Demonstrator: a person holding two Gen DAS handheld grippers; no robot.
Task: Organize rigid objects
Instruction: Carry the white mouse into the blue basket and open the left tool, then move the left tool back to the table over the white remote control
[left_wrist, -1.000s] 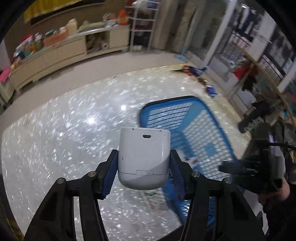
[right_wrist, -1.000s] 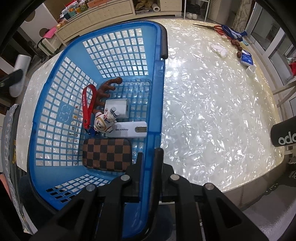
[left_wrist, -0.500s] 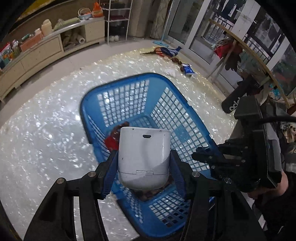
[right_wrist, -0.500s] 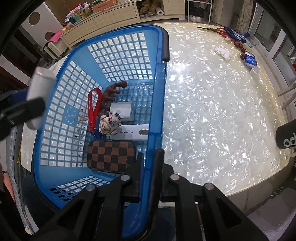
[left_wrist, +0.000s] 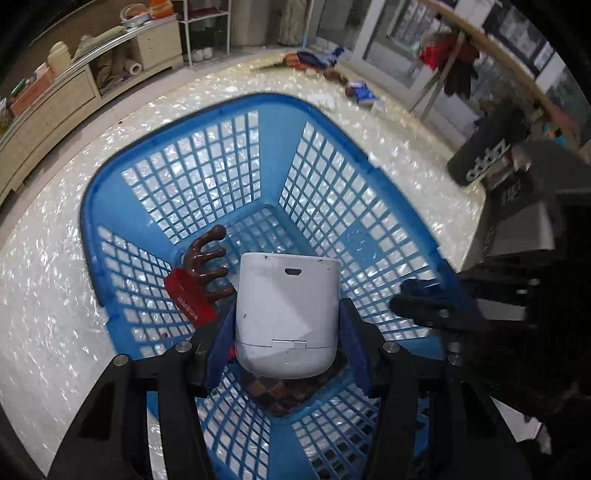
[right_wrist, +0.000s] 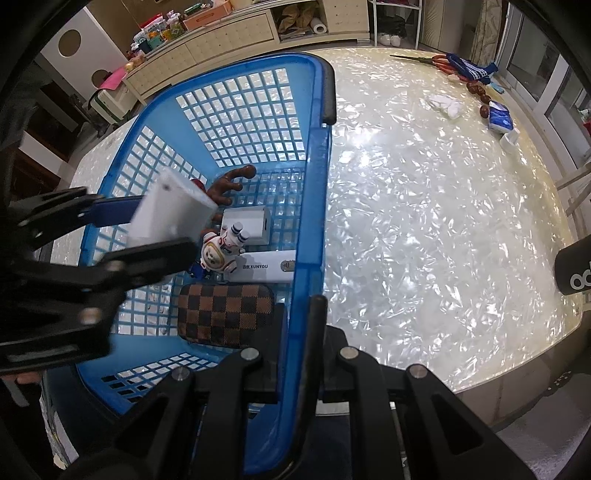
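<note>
My left gripper (left_wrist: 286, 330) is shut on a white rounded case (left_wrist: 286, 317) and points steeply down, holding it above the floor of the blue lattice basket (left_wrist: 184, 122). In the right wrist view the white case (right_wrist: 171, 212) hangs over the basket's left half. Under it lie a brown forked comb (right_wrist: 231, 184), a white box (right_wrist: 245, 225), an astronaut figurine (right_wrist: 221, 251), a white stick (right_wrist: 266, 266) and a checked pouch (right_wrist: 225, 319). A red strap (left_wrist: 188, 297) is partly hidden. My right gripper (right_wrist: 301, 321) is shut on the basket's near rim (right_wrist: 314, 184).
The basket stands on a pearly white table (right_wrist: 424, 221). At its far right lie red-handled scissors (right_wrist: 439, 61), a white tissue (right_wrist: 445, 105) and a blue packet (right_wrist: 500, 120). A black cylinder with white letters (right_wrist: 574, 273) juts in at the right edge. Cabinets stand behind.
My left gripper has carried the white case from over the bare table to over the basket and down into it. The right gripper has stayed on the rim.
</note>
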